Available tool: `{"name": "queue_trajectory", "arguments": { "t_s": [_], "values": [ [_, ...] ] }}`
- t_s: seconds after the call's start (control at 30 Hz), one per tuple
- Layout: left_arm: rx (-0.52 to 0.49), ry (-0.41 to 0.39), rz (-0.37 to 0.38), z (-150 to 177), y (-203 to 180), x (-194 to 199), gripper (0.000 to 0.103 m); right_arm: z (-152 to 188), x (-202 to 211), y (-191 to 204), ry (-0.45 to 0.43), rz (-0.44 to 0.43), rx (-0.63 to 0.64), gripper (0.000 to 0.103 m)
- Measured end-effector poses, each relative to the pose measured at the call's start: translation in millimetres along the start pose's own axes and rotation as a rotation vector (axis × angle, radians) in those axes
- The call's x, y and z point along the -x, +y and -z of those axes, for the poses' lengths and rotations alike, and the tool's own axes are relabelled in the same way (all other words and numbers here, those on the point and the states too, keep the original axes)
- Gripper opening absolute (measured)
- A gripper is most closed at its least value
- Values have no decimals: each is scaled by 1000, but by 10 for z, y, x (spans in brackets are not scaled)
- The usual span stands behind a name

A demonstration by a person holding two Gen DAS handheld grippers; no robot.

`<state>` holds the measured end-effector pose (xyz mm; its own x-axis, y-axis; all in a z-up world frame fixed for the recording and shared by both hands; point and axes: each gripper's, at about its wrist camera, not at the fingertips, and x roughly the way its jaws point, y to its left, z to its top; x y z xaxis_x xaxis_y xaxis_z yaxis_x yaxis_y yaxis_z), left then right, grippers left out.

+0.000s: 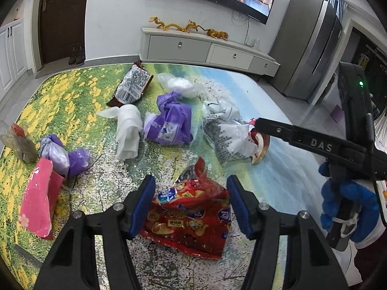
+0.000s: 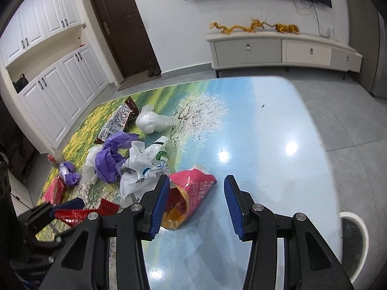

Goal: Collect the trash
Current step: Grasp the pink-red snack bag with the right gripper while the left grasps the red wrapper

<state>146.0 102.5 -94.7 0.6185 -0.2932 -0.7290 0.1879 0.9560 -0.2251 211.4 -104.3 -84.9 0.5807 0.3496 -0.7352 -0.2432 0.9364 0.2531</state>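
Between the wide-apart blue pads of my left gripper (image 1: 191,205) lies a crinkly red chip bag (image 1: 191,220) on the painted table (image 1: 72,96). My right gripper (image 2: 196,203), jaws apart, hangs beside a pink wrapper (image 2: 193,191).

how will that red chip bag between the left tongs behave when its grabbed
The red chip bag looks torn open and flattened, so probably light and floppy. Its glossy, crinkled foil may slip or crumple between the pads rather than hold shape.
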Motion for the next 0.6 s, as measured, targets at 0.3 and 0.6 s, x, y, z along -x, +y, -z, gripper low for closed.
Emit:
{"name": "queue_trajectory", "arguments": {
  "t_s": [0.3,0.6],
  "values": [
    [15,14,13,27,9,-47,59,64,-99,75,18,-20,4,46],
    [23,19,12,53,22,-41,59,109,-137,212,36,-16,73,46]
  ]
}}
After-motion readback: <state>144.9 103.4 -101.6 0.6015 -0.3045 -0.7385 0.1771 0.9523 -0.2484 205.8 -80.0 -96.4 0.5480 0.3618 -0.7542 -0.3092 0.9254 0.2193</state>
